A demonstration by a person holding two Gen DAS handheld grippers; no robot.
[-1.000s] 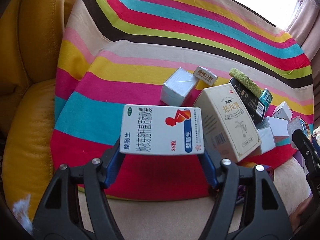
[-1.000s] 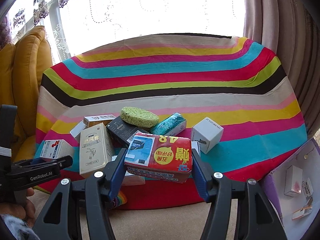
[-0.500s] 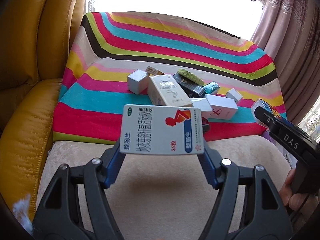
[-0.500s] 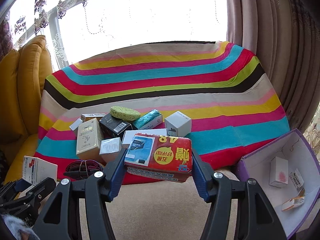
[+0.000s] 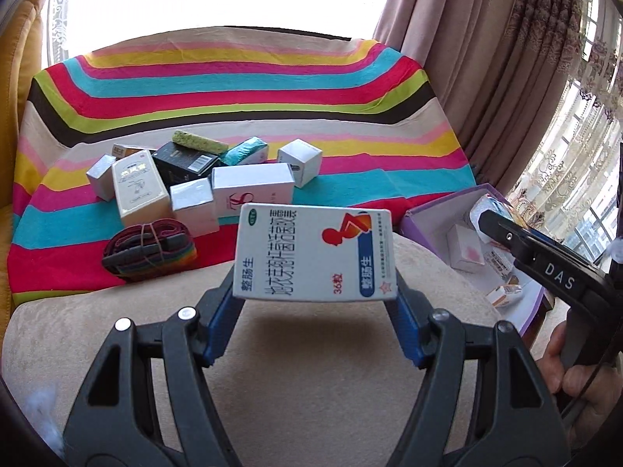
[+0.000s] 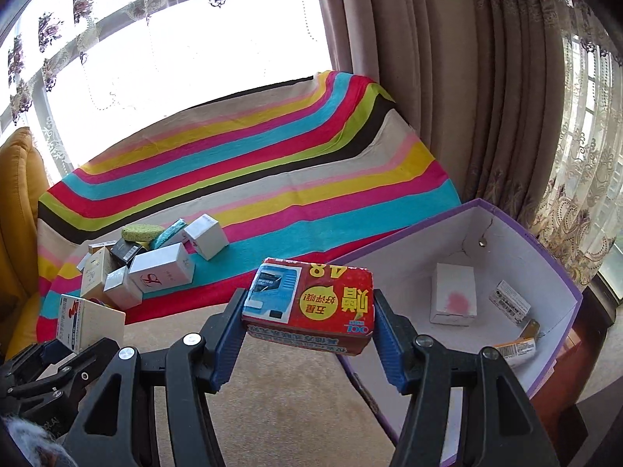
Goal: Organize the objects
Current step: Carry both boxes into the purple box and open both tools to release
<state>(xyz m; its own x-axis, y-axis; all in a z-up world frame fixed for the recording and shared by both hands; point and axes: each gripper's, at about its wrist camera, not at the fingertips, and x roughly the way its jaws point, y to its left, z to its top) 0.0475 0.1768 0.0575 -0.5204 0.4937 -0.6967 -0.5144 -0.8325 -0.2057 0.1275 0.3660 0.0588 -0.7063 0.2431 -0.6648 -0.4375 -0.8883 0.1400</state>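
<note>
Left gripper (image 5: 315, 292): jaws clamped on a white medicine box (image 5: 317, 251), red-orange figure and blue label, held above a beige cushion (image 5: 311, 369). Striped cloth (image 5: 233, 78): cluster of small boxes, including a cream box (image 5: 138, 190), a black box (image 5: 183, 161), a white cube (image 5: 300, 161); a green sponge (image 5: 198, 142); a banded multicoloured strap bundle (image 5: 150, 249) at the cloth's near edge. Right: purple box (image 5: 432, 214) with white interior, small cartons inside. Right gripper (image 5: 498, 225) over it, hand (image 5: 576, 381) on its handle.

purple box (image 6: 560, 272) cut off below
</note>
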